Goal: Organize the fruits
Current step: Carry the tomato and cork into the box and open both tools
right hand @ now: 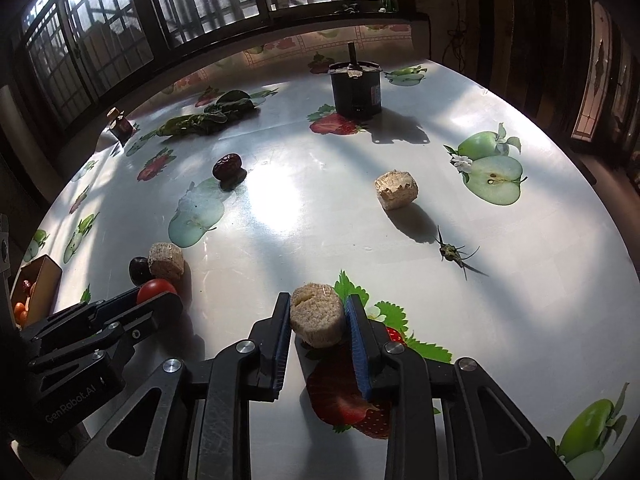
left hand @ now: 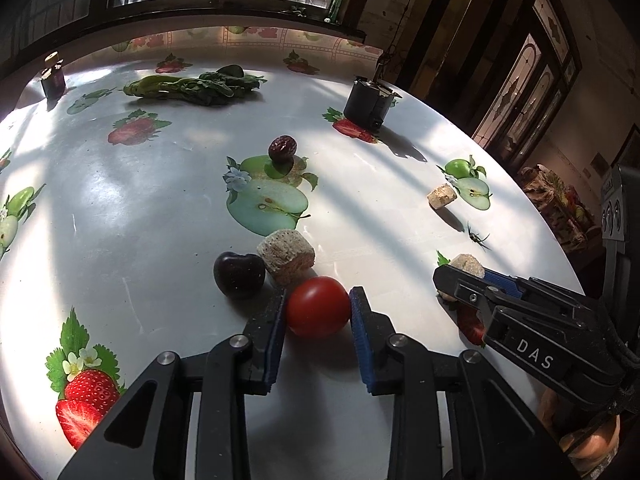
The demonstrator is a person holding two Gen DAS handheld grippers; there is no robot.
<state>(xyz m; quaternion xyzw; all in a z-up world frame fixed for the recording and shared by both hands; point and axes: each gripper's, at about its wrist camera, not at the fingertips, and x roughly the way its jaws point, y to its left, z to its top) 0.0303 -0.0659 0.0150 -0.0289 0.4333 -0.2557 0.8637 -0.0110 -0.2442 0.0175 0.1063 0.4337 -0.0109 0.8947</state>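
My left gripper (left hand: pixel 318 302) is shut on a red cherry tomato (left hand: pixel 318 306), its blue pads pressing both sides; that tomato (right hand: pixel 155 289) also peeks out in the right wrist view. A dark cherry (left hand: pixel 239 274) and a tan cork-like block (left hand: pixel 286 256) sit just beyond it. My right gripper (right hand: pixel 317 312) is shut on another tan block (right hand: pixel 317 320) over a printed strawberry. A wrinkled red date (left hand: pixel 282 147) lies mid-table, and a third tan block (right hand: pixel 397 189) lies to the right. A cardboard box (right hand: pixel 40 284) holding orange and red fruit stands at the far left edge.
The round table (left hand: pixel 140 200) wears a white fruit-print cloth. Leafy greens (left hand: pixel 192 86) and a small dark jar (left hand: pixel 53 76) lie at the back, a black cylindrical motor (right hand: pixel 355 88) at back right. An insect-like thing (right hand: pixel 450 252) rests right of centre.
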